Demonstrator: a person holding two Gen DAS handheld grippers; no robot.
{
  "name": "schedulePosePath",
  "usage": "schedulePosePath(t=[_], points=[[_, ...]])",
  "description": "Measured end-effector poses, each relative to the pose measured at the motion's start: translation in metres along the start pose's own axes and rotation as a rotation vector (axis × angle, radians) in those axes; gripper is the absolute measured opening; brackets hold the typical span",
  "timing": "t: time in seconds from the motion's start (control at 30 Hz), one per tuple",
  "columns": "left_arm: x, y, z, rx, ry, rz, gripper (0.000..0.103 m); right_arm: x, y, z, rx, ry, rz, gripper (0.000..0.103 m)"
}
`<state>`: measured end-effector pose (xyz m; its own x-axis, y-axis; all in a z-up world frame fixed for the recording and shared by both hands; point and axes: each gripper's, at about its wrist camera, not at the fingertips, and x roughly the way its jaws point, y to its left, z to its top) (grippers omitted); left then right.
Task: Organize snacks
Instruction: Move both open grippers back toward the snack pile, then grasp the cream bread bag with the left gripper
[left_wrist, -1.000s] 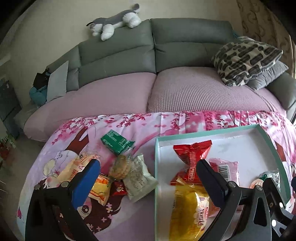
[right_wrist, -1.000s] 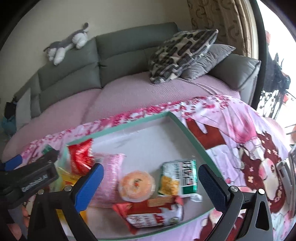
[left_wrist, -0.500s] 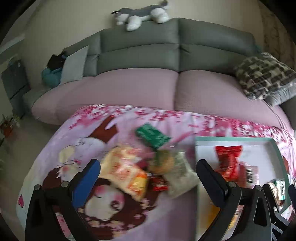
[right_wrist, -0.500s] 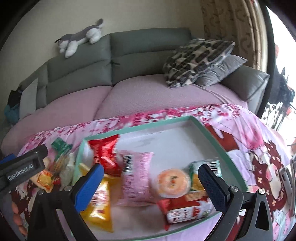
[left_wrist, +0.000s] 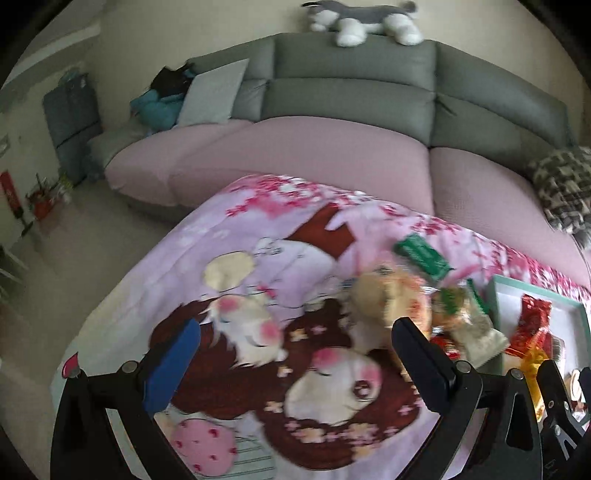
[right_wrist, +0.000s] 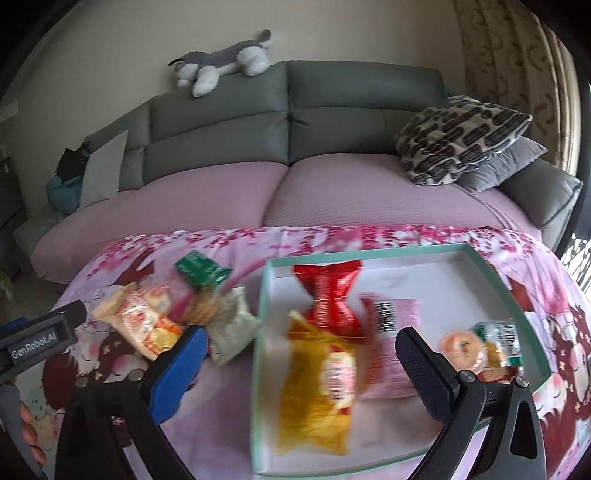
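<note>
A teal-rimmed white tray (right_wrist: 491, 273) lies on the pink cartoon cloth and holds a yellow packet (right_wrist: 317, 384), a red packet (right_wrist: 330, 291), a pink packet (right_wrist: 391, 354), a round orange snack (right_wrist: 463, 349) and a green-white packet (right_wrist: 504, 341). Left of the tray sits a loose pile: a green box (right_wrist: 199, 269), a cream-orange bag (right_wrist: 142, 319), a pale grey-green packet (right_wrist: 232, 325). My right gripper (right_wrist: 299, 373) hovers open over the tray's near left part. My left gripper (left_wrist: 299, 363) is open over bare cloth, left of the pile (left_wrist: 402, 295).
A grey sofa (right_wrist: 295, 118) with pink seat covers runs behind the table, with a patterned cushion (right_wrist: 458, 136) at the right and a plush dog (right_wrist: 221, 61) on its back. Floor and a red plant pot (left_wrist: 44, 203) lie beyond the table's left edge.
My left gripper has swung left, off the tray and past the loose pile to the bare cloth. My right gripper has also shifted left, from the tray's right side to its left part.
</note>
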<state>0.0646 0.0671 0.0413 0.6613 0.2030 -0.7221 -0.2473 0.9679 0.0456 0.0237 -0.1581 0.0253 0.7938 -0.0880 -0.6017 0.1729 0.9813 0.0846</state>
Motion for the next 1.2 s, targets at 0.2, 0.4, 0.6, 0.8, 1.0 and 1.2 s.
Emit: schedulePosePath(t=[0.2,0.4,0.6,0.8,1.0,1.2], points=[[0.005,0.036,0.000,-0.054,0.009,0.016,0.103,0.003,0.030,-0.004,-0.022,0.008,0.054,0.103],[0.013,0.056,0.001,-0.087,0.019,0.002,0.103,0.012,0.062,-0.012,-0.075,0.034,0.098,0.103],[0.024,0.058,0.001,-0.133,0.031,-0.061,0.103,0.018,0.074,-0.016,-0.109,0.044,0.104,0.103],[0.019,0.049,0.004,-0.148,-0.045,-0.101,0.103,0.024,0.063,-0.015,-0.072,0.056,0.102,0.098],[0.022,0.020,0.006,-0.058,-0.056,-0.165,0.103,0.028,0.055,-0.013,-0.069,0.064,0.089,0.097],[0.025,-0.007,0.006,-0.023,-0.022,-0.280,0.103,0.031,0.046,-0.007,-0.060,0.062,0.090,0.090]])
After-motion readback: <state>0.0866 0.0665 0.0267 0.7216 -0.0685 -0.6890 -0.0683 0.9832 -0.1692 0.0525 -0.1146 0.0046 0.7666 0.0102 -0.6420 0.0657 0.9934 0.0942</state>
